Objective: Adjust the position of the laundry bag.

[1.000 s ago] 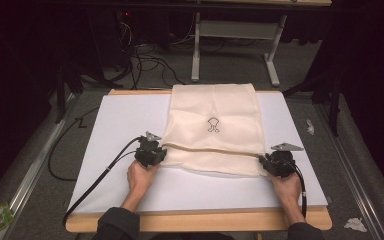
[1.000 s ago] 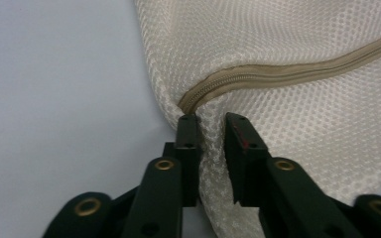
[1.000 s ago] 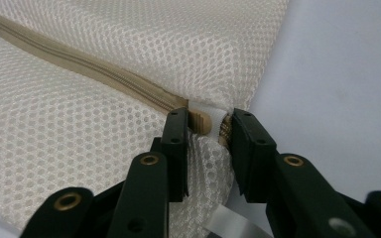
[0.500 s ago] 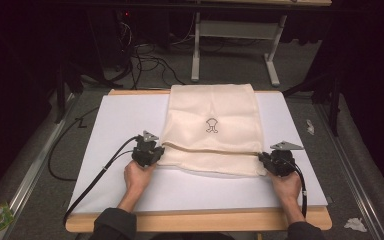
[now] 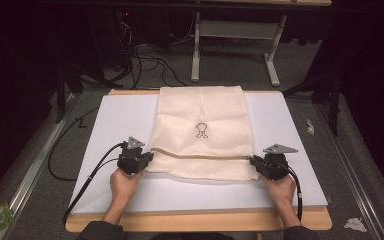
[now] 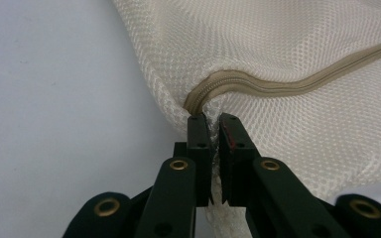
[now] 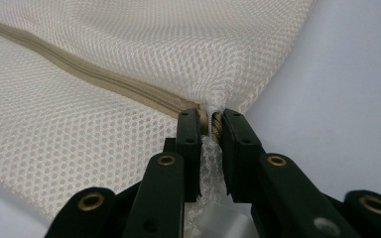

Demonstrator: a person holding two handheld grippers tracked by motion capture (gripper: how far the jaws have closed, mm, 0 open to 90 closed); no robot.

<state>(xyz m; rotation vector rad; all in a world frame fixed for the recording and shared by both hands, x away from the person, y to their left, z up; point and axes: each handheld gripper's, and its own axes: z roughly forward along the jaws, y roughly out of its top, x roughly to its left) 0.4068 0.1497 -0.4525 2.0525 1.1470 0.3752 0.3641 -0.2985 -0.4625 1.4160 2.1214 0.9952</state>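
so the mesh bag (image 5: 202, 132) is lying flat, stretching away from both grippers, with its near part folded at the zipper (image 6: 297, 84) line that runs straight across between them. Left gripper (image 6: 213, 124) is clenched on the mesh right at the zipper's end, and its jaws have just been closing onto the cloth. Right gripper (image 7: 211, 124) is clamped on the opposite zipper end, same story, jaws just closed in with mesh and zipper tape pinched between them. My guess is this thing is super light and floppy, it'll sag in the middle if lifted, and the open weave could snag. The stitched zipper ends look like the sturdiest places to hold. Under the grippers is a white board (image 5: 115, 120) on a wooden table (image 5: 195, 220), with cables (image 5: 145, 60) and a table frame (image 5: 235, 45) on the grey floor beyond
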